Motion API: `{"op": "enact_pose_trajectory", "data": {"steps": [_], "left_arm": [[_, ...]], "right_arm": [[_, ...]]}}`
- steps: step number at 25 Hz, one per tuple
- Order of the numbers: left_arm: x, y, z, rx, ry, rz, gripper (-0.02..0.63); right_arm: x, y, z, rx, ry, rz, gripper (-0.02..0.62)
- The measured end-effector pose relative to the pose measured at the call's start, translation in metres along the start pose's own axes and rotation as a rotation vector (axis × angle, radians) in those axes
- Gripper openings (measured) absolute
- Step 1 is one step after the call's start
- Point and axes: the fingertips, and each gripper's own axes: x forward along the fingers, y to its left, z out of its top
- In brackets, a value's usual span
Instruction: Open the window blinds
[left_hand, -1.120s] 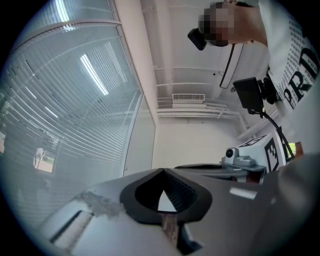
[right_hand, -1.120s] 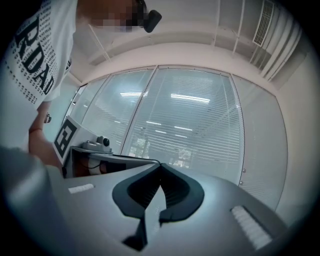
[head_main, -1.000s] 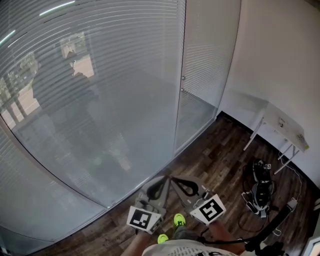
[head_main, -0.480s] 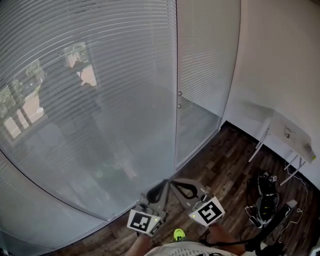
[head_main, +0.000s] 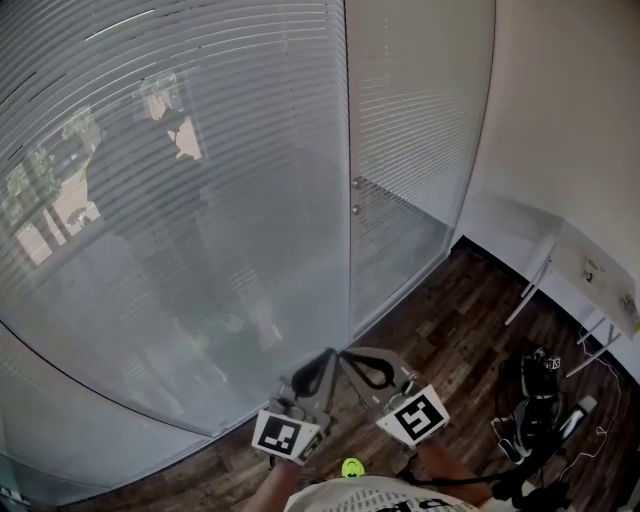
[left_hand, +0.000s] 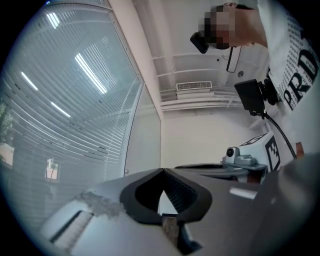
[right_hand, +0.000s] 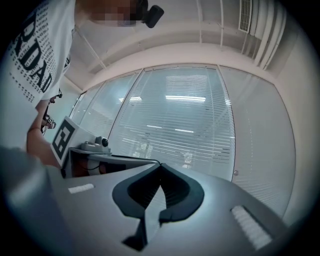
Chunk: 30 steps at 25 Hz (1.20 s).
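we stand in front of a wide curved glass wall with the window blinds down behind it, their horizontal slats running across the whole pane from top to bottom. to its right a narrow panel carries the same slats, and two small round knobs sit one above the other on its left edge. the glass throws back ceiling lights and a dim figure on the left.

low in the head view we hold both tools side by side, pointing at the glass and apart from it. the left gripper has its jaws pressed together, tips meeting in a point, and its own view shows only open air in the hollow behind the tips. the right gripper is likewise closed with nothing between its jaws; its view looks along the closed tips at the blinds ahead. the two tips come close to each other, almost touching. each tool's view catches the other just beside it, with its marker cube.

under us lies a dark wood floor. a white wall meets the narrow panel at the right, a white table stands against that wall, and black gear with cables lies on the floor near it. a yellow shoe shows between the tools' handles.
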Motion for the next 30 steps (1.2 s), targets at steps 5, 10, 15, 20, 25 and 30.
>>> {"op": "enact_pose_trajectory", "data": {"steps": [5, 10, 15, 20, 25, 30], "left_arm": [[0.024, 0.000, -0.009, 0.011, 0.013, -0.021, -0.011], [0.044, 0.008, -0.005, -0.017, -0.018, -0.016, -0.011], [0.059, 0.027, -0.015, 0.001, -0.007, -0.020, -0.011], [0.082, 0.052, -0.013, -0.045, -0.052, -0.017, -0.011], [0.103, 0.091, -0.022, -0.017, -0.045, -0.026, -0.011], [0.127, 0.120, -0.004, -0.055, -0.089, -0.025, -0.011]], "right_arm": [[-0.002, -0.024, -0.007, 0.014, -0.009, -0.018, 0.008], [0.007, -0.043, -0.010, 0.021, -0.022, -0.027, 0.008], [0.025, -0.059, -0.018, 0.004, -0.024, -0.024, 0.008], [0.048, -0.081, -0.025, 0.000, -0.016, -0.025, 0.008], [0.085, -0.104, -0.032, -0.023, -0.005, -0.027, 0.008], [0.116, -0.128, -0.027, -0.037, -0.005, -0.035, 0.008]]}}
